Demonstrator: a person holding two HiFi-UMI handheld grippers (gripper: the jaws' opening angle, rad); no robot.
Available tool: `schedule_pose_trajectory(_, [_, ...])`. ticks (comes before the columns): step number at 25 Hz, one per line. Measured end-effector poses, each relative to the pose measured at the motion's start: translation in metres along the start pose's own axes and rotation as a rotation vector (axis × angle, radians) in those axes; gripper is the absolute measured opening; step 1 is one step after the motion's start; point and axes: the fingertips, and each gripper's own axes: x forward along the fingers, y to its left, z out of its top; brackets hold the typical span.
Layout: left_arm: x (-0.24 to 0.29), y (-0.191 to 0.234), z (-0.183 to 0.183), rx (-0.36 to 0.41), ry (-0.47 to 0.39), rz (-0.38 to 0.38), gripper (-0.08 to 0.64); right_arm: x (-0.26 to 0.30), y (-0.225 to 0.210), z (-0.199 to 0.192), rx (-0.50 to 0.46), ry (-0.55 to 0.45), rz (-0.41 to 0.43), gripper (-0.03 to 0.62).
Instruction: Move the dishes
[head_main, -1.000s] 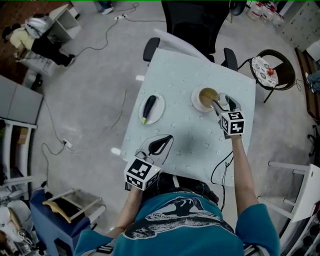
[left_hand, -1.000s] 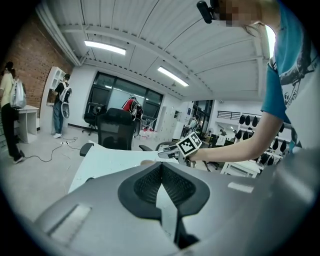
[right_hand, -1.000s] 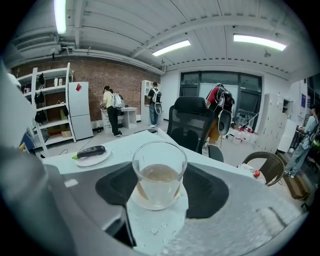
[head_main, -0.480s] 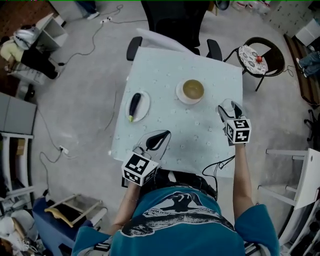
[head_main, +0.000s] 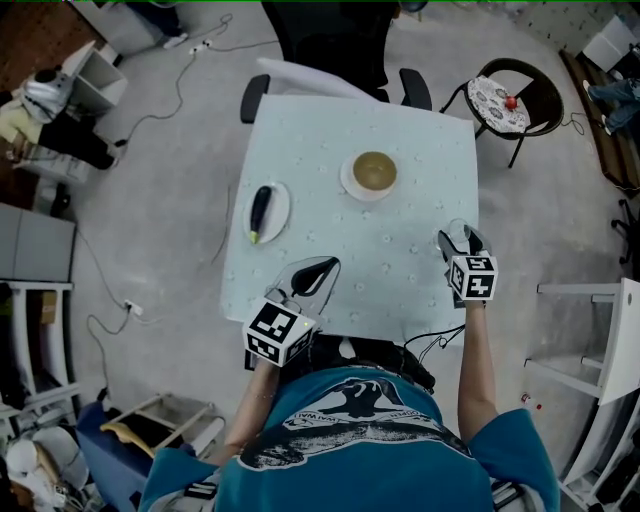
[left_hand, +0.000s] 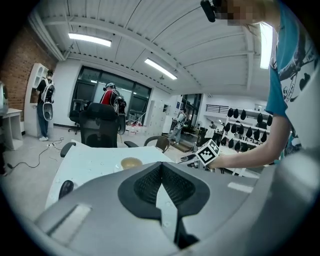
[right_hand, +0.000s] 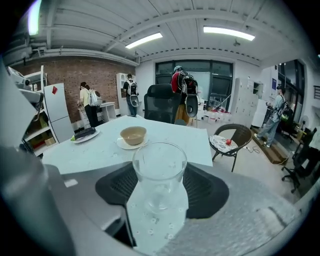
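The right claw (head_main: 459, 240) is gripping a clear glass (right_hand: 159, 172), its pads pressing the glass from both sides. A second ago this claw was sitting up beside the bowl (head_main: 374, 172); now it is hanging over the right near part of the table (head_main: 400, 275), close to the edge and well apart from the bowl. So the glass is travelling with it, and this dish looks about ready to be set down. Whether its base is already touching the table is not showing clearly. The bowl is staying on its saucer (head_main: 349, 187) toward the far middle, and the plate (head_main: 279, 210) with the dark eggplant (head_main: 259, 207) is sitting at the left side. The left claw (head_main: 312, 278) is keeping low at the near edge, clenched on nothing – pads meeting, idle.
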Motion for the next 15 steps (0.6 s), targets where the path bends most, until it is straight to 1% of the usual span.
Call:
schedule_pose_trajectory(3, [0.002,-0.004,-0.004,0.003,0.011,-0.01,0.011,0.001,0.004,-0.016,0.015,0.016,0.003,0.279])
schedule_pose_trajectory(5, [0.002,-0.005,-0.007,0.003,0.016,-0.012,0.011,0.0,0.007,-0.02,0.024,0.005,0.001,0.279])
schedule_pose_trajectory(11, [0.002,-0.004,-0.013,0.007,0.031,0.007,0.011,0.004,0.008,-0.02,0.045,-0.032,-0.019,0.281])
schedule_pose_trajectory(15, [0.003,-0.007,-0.006,0.012,0.029,0.019,0.011,0.005,0.007,-0.02,0.095,-0.032,0.009,0.284])
